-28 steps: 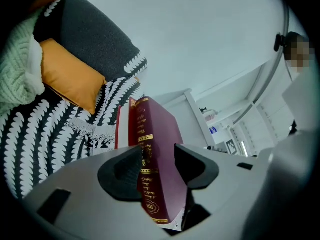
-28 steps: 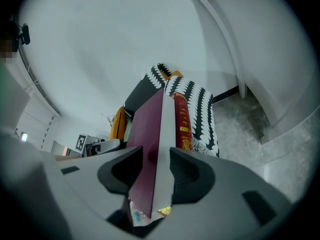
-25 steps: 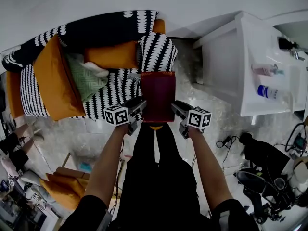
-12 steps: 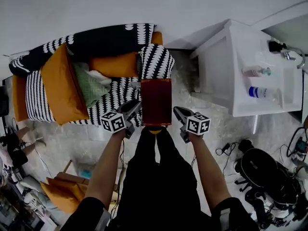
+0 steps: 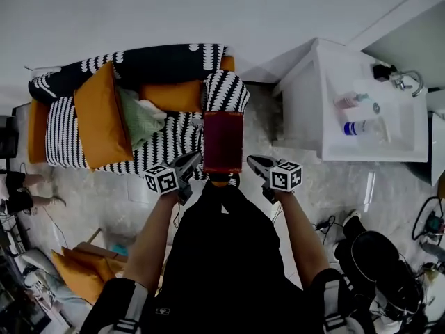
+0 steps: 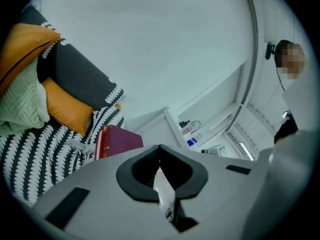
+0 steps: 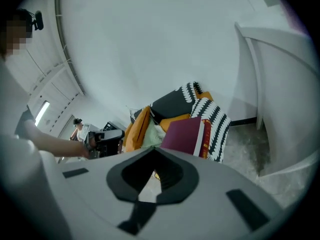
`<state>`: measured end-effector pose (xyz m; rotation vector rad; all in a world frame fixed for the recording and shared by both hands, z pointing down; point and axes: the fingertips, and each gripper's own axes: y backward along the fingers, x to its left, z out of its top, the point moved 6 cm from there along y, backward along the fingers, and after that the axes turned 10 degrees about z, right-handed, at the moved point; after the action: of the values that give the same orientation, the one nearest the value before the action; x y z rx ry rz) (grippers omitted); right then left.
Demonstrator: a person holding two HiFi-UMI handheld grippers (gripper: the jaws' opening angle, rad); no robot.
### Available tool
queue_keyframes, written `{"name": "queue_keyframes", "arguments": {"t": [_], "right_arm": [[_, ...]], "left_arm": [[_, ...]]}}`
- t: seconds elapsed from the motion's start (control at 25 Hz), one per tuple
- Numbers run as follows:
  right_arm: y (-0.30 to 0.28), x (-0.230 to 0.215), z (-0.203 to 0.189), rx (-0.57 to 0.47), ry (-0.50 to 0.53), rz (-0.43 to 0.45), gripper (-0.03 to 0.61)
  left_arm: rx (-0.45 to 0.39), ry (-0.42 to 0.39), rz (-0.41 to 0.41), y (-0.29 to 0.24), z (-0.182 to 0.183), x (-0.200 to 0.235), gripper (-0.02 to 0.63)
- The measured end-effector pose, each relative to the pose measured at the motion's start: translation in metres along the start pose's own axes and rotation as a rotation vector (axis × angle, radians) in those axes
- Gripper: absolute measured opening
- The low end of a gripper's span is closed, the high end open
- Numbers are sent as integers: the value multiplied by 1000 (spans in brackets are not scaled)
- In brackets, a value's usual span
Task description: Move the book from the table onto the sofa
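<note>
The dark red book point(image 5: 222, 141) lies flat on the seat of the black-and-white sofa point(image 5: 160, 145), at its right end, straight ahead of the person at twelve o'clock. The patterned armrest point(image 5: 226, 89) is just beyond the book, and the white table point(image 5: 306, 110) stands off at two o'clock. The left gripper point(image 5: 193, 160) sits at the book's seven o'clock. Its jaws have just been closing and are pressed together with nothing between them. The right gripper point(image 5: 254, 162), at the book's five o'clock, is likewise pressed together and empty, and neither gripper touches the book.
</note>
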<state>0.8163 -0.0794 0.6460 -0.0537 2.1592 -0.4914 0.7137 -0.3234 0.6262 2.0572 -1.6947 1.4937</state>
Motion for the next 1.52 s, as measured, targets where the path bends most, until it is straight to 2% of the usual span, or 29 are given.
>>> {"name": "queue_keyframes", "arguments": {"t": [0.32, 0.56, 1.52], "right_arm": [[21, 34, -20, 22, 26, 102, 8], [20, 46, -36, 76, 57, 135, 6], [2, 65, -42, 154, 133, 177, 6]], "left_arm": [[31, -29, -4, 39, -44, -22, 11], [-2, -12, -8, 50, -64, -32, 11], [15, -53, -7, 51, -70, -43, 11]]}}
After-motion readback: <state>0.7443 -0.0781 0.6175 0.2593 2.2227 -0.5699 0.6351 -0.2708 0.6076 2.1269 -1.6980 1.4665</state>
